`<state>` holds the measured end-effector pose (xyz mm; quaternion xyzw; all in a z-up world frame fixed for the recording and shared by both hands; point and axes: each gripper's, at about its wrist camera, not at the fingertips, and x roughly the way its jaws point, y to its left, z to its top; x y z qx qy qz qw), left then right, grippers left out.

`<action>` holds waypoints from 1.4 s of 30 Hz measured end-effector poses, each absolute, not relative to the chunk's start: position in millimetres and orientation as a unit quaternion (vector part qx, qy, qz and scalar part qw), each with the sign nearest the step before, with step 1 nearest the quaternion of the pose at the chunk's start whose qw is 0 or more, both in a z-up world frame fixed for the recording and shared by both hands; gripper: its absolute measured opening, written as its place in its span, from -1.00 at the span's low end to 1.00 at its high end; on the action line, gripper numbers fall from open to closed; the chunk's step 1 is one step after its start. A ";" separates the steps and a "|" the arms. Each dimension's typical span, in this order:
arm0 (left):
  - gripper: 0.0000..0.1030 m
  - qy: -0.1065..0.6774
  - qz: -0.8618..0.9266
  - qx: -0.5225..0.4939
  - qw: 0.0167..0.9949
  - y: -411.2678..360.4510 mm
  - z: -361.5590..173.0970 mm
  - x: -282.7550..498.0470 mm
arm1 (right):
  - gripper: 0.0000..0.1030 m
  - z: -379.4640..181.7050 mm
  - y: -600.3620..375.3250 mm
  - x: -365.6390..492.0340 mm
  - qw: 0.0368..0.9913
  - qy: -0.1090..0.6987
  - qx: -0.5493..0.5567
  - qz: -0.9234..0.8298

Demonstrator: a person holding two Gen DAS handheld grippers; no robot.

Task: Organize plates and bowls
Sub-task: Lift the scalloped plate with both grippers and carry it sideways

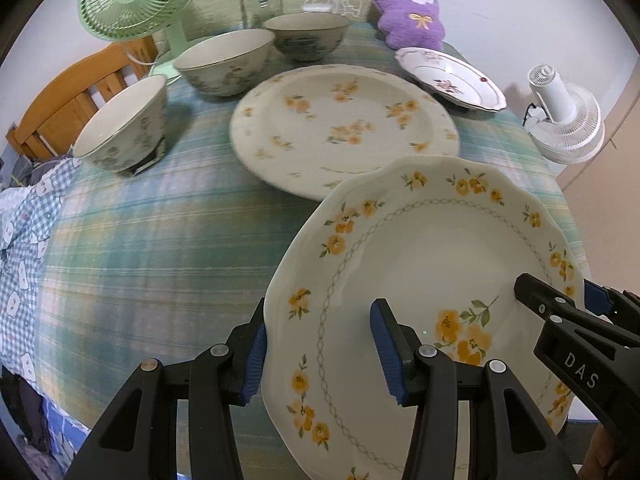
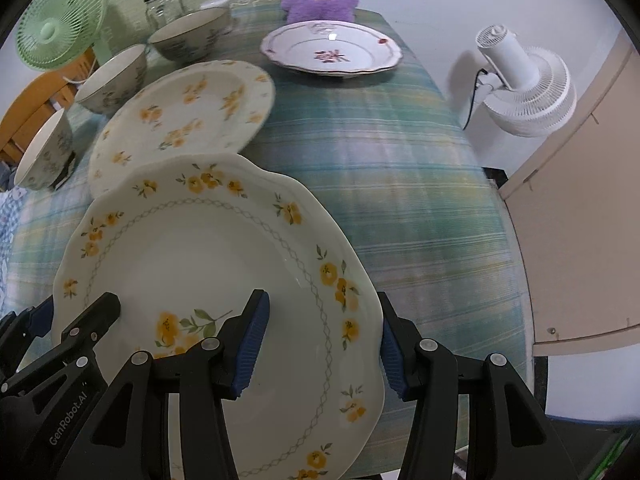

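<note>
The table (image 1: pixel 140 232), covered with a green checked cloth, is seen from both wrist views, and most of the dishes are spread on it one by one. The largest dish, a plate with yellow flowers (image 1: pixel 344 128), lies flat in the middle of the cloth. Just in front of it, a scalloped plate (image 1: pixel 432 264) with a yellow flower border is held above the table edge, tilted, and its far rim overlaps the flat plate in the pictures; whether they touch cannot be told.

This scalloped plate is carried by both claws together. The left gripper (image 1: pixel 320 352) is closed on the left rim, one blue pad outside and one inside the plate. The right gripper (image 2: pixel 324 344) is closed in the same way on the right rim.

Further back, a smaller plate with red flowers (image 1: pixel 452 78) rests alone near the purple toy. Three bowls (image 1: pixel 224 60) stand separately along the left side, not nested.

It is judged that the task is in an early stage: no stack is yet seen, one plate is in the air, probably to be placed on the big plate. The red plate and the three bowls are still left to be gathered.
</note>
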<state>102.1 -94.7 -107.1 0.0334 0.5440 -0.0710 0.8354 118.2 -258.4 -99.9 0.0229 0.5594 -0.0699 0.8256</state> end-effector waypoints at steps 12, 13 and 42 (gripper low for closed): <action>-0.05 0.545 -0.083 0.040 0.834 -145.8 -111.4 108.5 | 0.07 -104.1 -310.5 121.0 0.823 0.561 0.030 -0.082; -0.05 0.545 -0.083 0.040 0.833 -148.9 -112.4 108.6 | 0.07 -104.6 -313.9 121.3 0.823 0.562 0.030 -0.082; 0.20 0.564 -0.079 0.036 0.821 -183.6 -131.2 115.6 | 0.18 -126.6 -346.1 134.7 0.812 0.579 0.032 -0.066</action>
